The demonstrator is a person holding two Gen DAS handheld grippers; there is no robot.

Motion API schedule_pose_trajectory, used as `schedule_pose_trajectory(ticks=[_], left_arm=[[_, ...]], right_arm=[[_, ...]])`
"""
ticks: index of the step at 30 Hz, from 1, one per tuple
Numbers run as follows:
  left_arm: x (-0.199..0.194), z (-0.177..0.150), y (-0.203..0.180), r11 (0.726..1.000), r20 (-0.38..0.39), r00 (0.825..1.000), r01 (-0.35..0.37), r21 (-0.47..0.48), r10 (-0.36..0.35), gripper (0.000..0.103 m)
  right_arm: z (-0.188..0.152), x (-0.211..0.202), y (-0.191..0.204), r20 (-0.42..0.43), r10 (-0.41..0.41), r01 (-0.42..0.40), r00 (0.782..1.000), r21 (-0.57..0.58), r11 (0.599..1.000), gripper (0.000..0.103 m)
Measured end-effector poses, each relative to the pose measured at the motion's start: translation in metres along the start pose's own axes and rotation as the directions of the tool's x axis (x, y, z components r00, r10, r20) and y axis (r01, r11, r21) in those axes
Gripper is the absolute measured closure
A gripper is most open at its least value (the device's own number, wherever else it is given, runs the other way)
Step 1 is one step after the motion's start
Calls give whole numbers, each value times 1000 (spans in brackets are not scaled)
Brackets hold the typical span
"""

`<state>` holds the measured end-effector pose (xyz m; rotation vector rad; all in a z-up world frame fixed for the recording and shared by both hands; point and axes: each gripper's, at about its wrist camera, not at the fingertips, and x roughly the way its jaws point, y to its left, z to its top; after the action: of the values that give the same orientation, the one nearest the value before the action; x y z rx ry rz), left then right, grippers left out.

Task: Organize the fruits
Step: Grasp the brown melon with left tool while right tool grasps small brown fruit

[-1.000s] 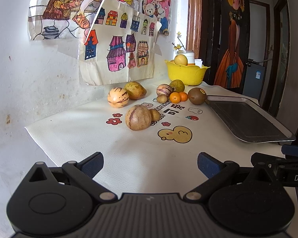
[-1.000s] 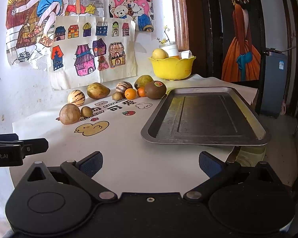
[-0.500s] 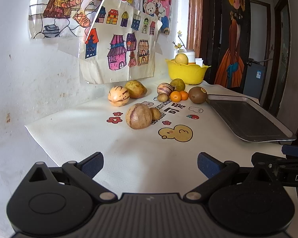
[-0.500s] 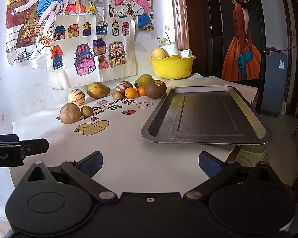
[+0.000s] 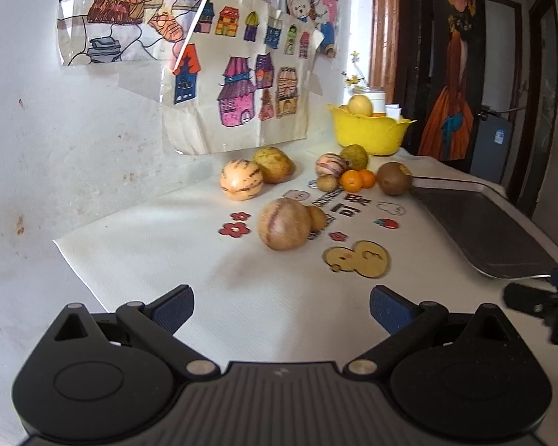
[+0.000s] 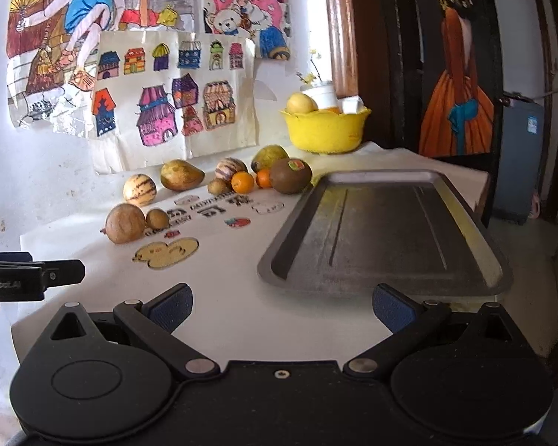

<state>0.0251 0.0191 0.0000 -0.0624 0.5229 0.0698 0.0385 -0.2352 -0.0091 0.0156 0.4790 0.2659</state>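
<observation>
Several fruits lie on the white mat: a large brown striped melon (image 5: 283, 224) with a small brown fruit (image 5: 317, 217) touching it, a striped melon (image 5: 240, 179), a pear-like fruit (image 5: 273, 164), two small oranges (image 5: 351, 180) and a kiwi (image 5: 394, 178). The same fruits show in the right wrist view, the melon (image 6: 125, 222) at left and the kiwi (image 6: 290, 175) by the grey tray (image 6: 387, 232). My left gripper (image 5: 282, 306) is open and empty, short of the large melon. My right gripper (image 6: 282, 304) is open and empty before the tray's near edge.
A yellow bowl (image 5: 368, 132) holding fruit stands at the back by the wall. Paper drawings (image 5: 238, 89) hang on the white wall behind the fruits. The mat's left edge (image 5: 78, 260) overhangs. The other gripper's tip (image 6: 37, 277) shows at left in the right wrist view.
My left gripper has crept forward and a little left toward the large melon. My right gripper has barely moved. No fruit has moved.
</observation>
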Motion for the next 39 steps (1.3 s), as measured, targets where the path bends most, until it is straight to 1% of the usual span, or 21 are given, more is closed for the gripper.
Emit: schedule_pose_trajectory(ticks=[4, 8, 11, 14, 17, 21, 23, 27, 31, 35, 37, 39], left_arm=[[10, 11, 7, 1000, -3, 1000, -7, -5, 7, 0], [18, 22, 9, 1000, 8, 1000, -4, 10, 4, 0], [24, 29, 7, 999, 15, 1000, 3, 36, -4, 0], [29, 36, 7, 999, 21, 1000, 11, 52, -12, 0], [33, 40, 8, 998, 21, 999, 24, 63, -26, 0], [42, 43, 8, 996, 1, 999, 40, 76, -40, 1], [47, 44, 6, 996, -10, 999, 39, 81, -39, 1], [56, 45, 4, 996, -30, 999, 44, 82, -41, 1], [64, 46, 2, 994, -43, 998, 57, 95, -53, 2], [75, 49, 3, 995, -72, 997, 46, 86, -40, 4], [81, 50, 5, 997, -94, 995, 45, 69, -38, 9], [85, 51, 7, 998, -98, 994, 44, 48, -39, 13]], right_arm=[[16, 5, -8, 16, 39, -38, 999, -29, 999, 0], [40, 14, -17, 17, 89, -88, 996, -40, 995, 0], [59, 22, -23, 4, 144, -143, 990, -69, 987, 0], [76, 29, -26, -10, 171, -170, 985, -140, 975, 0], [90, 36, -27, -26, 179, -181, 983, -189, 965, 0], [104, 50, -29, -60, 216, -224, 974, -193, 955, 0], [111, 60, -28, -86, 254, -266, 963, -173, 948, 0], [125, 89, -22, -157, 330, -347, 931, -95, 933, 1], [137, 122, -10, -216, 383, -394, 898, -11, 919, 1], [142, 152, 9, -268, 422, -430, 866, 31, 902, 6], [143, 166, 17, -295, 445, -450, 845, 57, 891, 10], [142, 180, 24, -320, 458, -456, 829, 87, 886, 14]])
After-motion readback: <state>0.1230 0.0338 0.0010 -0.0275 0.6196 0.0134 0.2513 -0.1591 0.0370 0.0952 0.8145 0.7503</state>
